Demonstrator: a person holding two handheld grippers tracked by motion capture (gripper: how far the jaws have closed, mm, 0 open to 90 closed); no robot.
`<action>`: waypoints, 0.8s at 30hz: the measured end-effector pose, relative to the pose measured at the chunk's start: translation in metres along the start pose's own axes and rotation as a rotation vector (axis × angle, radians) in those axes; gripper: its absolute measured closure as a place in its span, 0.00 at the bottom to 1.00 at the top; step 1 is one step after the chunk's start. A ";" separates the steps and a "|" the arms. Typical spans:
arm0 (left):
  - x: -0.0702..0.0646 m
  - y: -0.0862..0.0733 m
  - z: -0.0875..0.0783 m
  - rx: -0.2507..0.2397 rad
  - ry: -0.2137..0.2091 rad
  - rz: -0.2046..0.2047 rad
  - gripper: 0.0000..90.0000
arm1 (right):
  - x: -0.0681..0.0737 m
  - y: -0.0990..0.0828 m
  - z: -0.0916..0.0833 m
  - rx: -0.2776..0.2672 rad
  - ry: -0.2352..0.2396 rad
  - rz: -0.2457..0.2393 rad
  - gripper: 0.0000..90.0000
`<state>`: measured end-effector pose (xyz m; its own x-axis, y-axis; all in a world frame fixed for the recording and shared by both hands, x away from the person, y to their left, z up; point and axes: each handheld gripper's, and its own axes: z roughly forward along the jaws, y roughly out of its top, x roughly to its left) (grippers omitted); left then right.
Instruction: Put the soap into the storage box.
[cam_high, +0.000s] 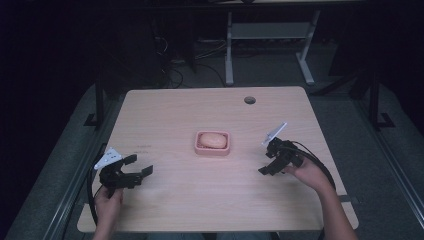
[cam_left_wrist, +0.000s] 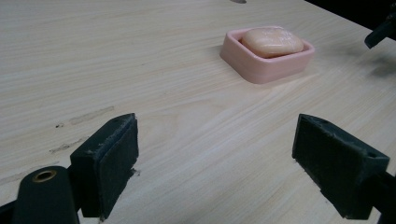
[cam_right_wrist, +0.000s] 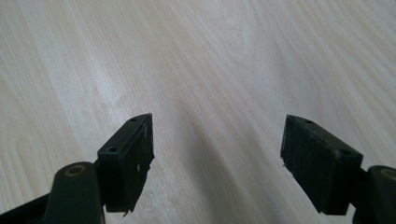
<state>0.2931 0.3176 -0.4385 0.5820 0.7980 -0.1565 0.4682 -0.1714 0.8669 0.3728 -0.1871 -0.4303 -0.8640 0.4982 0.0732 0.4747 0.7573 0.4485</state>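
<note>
A pale wood-grain counter (cam_high: 175, 115) takes up the middle of the high view, with dark floor and the white legs of other furniture (cam_high: 229, 50) beyond its far edge and a small round grommet hole (cam_high: 249, 100) near the far edge, right of centre. At the near left corner the person's left hand (cam_high: 107, 204) comes up from the bottom edge, forearm roughly upright in the view, holding the left gripper (cam_high: 139, 165) low over the counter with its jaws pointing right and a little toward the far side; the grey three-cornered plate sits on its far-left side and a cable loops down off the counter's left edge. Its jaws stand wide apart with nothing between them, and in the left gripper view the two black pads (cam_left_wrist: 112, 158) frame bare wood. On the right side the right hand (cam_high: 309, 172) reaches in from the near right, forearm angled toward the far left, and holds the right gripper (cam_high: 265, 167) tipped down toward the counter, jaws pointing near-left; they too are spread wide and empty, with only wood grain under them in the right gripper view. Near the centre of the counter, between the two grippers and well apart from both, sits a small pink soap dish (cam_high: 198, 146) holding a pale peach bar of soap (cam_high: 212, 140), which rises slightly above the dish's rim.
</note>
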 end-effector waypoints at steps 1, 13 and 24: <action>0.000 0.000 0.000 -0.001 0.000 0.002 0.16 | 0.001 -0.002 -0.001 -0.005 -0.001 0.003 0.28; -0.002 0.000 0.001 0.007 0.001 0.014 0.16 | 0.011 -0.023 -0.003 -0.021 -0.012 0.009 0.28; -0.004 0.000 0.004 0.010 -0.001 0.015 0.16 | 0.024 -0.048 -0.003 -0.058 0.001 0.042 0.28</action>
<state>0.2935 0.3123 -0.4396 0.5901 0.7944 -0.1438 0.4655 -0.1892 0.8646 0.3290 -0.2132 -0.4476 -0.8436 0.5287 0.0940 0.5003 0.7101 0.4955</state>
